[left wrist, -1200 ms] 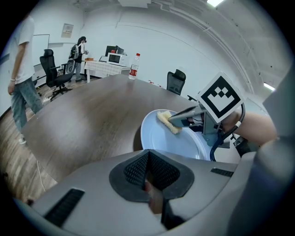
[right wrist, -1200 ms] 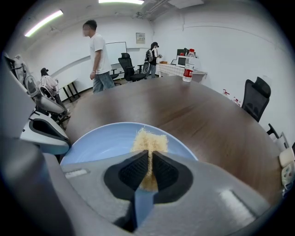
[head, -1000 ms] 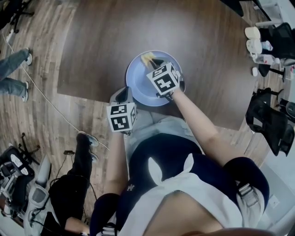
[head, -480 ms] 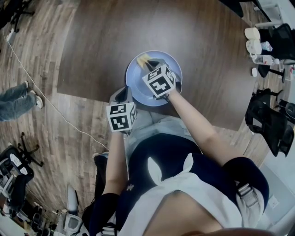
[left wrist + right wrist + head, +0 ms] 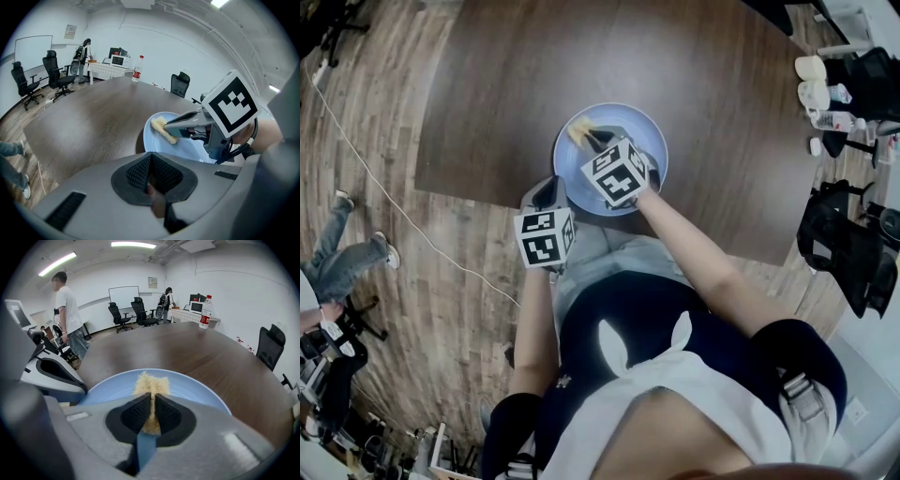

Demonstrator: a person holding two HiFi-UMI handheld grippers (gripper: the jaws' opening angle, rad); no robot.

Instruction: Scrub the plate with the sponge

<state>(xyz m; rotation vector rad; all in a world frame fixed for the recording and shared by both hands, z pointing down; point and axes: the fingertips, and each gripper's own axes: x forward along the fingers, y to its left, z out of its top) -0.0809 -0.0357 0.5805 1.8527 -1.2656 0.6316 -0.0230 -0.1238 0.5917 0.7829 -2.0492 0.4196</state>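
While holding a yellow sponge (image 5: 579, 130) in the right gripper (image 5: 592, 141), jaws pinched narrow on its near end, presses the free end onto a blue plate (image 5: 649, 131), at the far-left part just inside the rim. Reaches over the plate from near right. Rests the plate on a dark tabletop (image 5: 506, 84), close to the near edge. Holds the left gripper (image 5: 549, 192) just beside the plate's near-left rim, jaws closed together with nothing between. Touching the rim or not: cannot tell.

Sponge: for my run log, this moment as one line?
right gripper shut on yellow sponge | sponge on round blue plate | left gripper shut, beside plate
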